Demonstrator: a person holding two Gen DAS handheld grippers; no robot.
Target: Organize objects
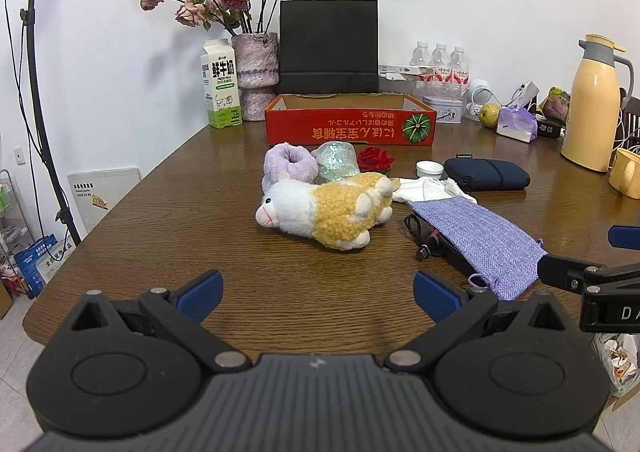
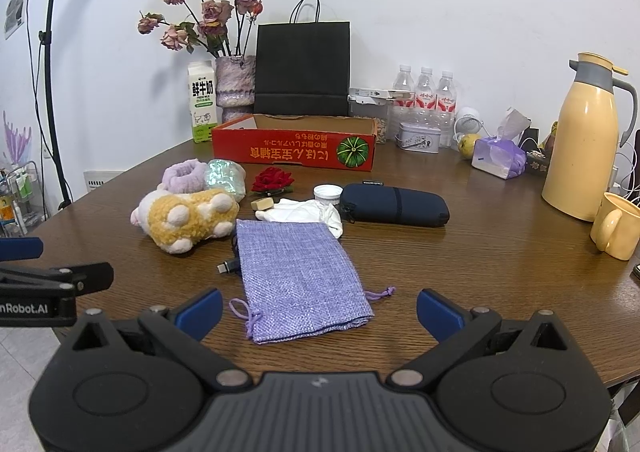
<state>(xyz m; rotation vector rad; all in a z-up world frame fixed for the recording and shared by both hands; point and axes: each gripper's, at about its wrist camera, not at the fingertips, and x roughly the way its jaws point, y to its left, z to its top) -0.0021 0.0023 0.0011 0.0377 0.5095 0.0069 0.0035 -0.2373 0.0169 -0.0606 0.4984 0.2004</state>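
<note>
A yellow and white plush sheep [image 1: 328, 207] [image 2: 186, 217] lies mid-table. Behind it lie a lilac scrunchie [image 1: 289, 164] [image 2: 182, 173], an iridescent pouch [image 1: 336, 160] [image 2: 224, 175] and a red fabric rose [image 1: 374, 159] [image 2: 272, 179]. A lilac drawstring bag [image 1: 480, 240] [image 2: 298, 280] lies over a black cable [image 2: 231, 266]. A white cloth [image 2: 304, 211], a white lid [image 2: 327, 192] and a navy case [image 1: 486, 173] [image 2: 394, 203] lie to the right. The red cardboard box [image 1: 350, 125] [image 2: 294, 149] stands open behind. My left gripper [image 1: 318, 298] is open and empty near the front edge. My right gripper [image 2: 318, 312] is open and empty over the bag's near end.
At the back stand a milk carton [image 1: 221, 83], a vase of dried roses [image 1: 256, 71], a black paper bag [image 1: 329, 45] and water bottles [image 2: 424, 95]. A yellow thermos [image 2: 584, 139], a yellow mug [image 2: 616, 226], a tissue pack [image 2: 498, 155] and a tin [image 2: 420, 137] are at the right.
</note>
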